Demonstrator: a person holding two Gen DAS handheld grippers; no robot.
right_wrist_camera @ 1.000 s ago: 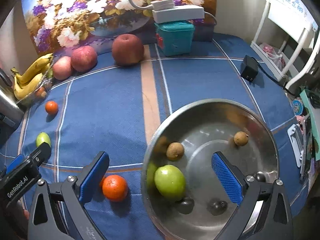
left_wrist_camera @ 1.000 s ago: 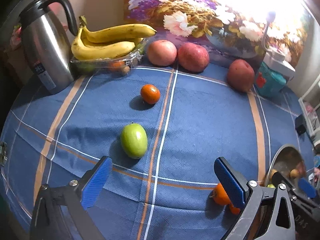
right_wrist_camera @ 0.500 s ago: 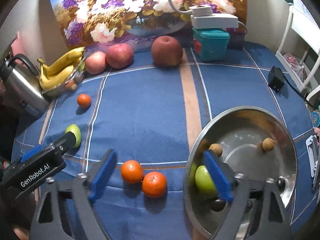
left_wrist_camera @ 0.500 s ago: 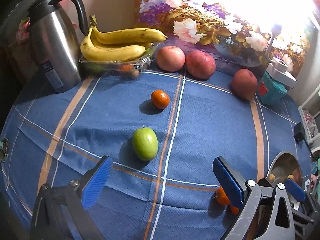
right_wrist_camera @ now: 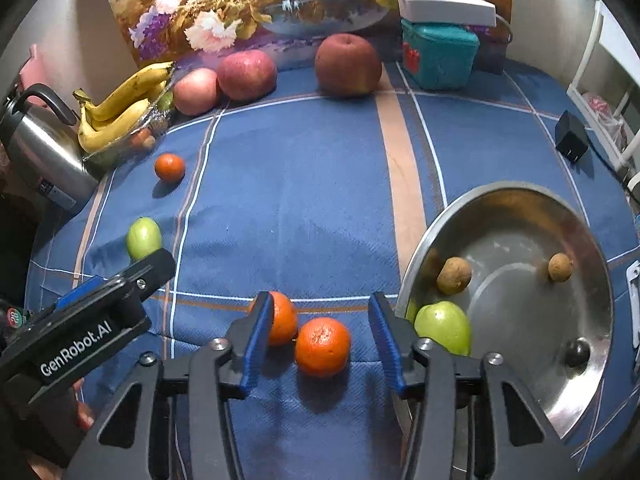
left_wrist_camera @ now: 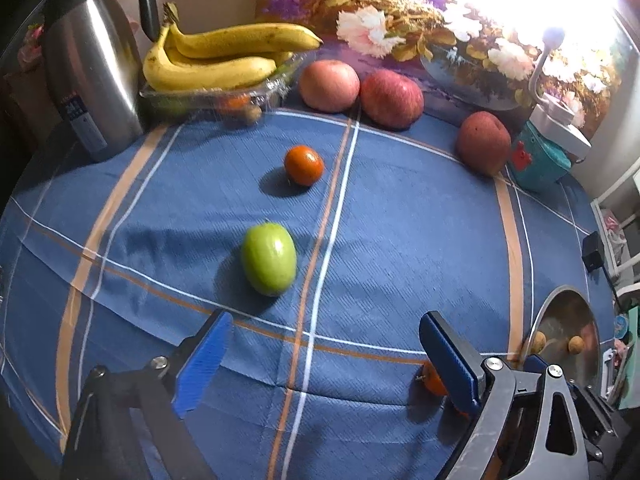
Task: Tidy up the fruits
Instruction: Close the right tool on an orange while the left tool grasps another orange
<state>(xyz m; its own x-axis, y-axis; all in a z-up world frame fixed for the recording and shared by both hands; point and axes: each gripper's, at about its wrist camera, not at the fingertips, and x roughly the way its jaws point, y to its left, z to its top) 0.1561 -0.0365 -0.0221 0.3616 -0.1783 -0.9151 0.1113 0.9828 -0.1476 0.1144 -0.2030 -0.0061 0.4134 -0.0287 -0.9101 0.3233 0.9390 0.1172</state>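
Since half a second back the right gripper (right_wrist_camera: 320,340) had dropped and narrowed its spread, jaws bracketing the near orange (right_wrist_camera: 322,346) without touching it, a second orange (right_wrist_camera: 283,318) behind its left pad. Left gripper (left_wrist_camera: 324,354) stayed wide, green fruit (left_wrist_camera: 269,258) nearer. Only the right view showed inside the steel bowl (right_wrist_camera: 592,380): a green fruit (right_wrist_camera: 443,327). Blue checked tablecloth (left_wrist_camera: 400,220); floral painting (right_wrist_camera: 240,4) behind.
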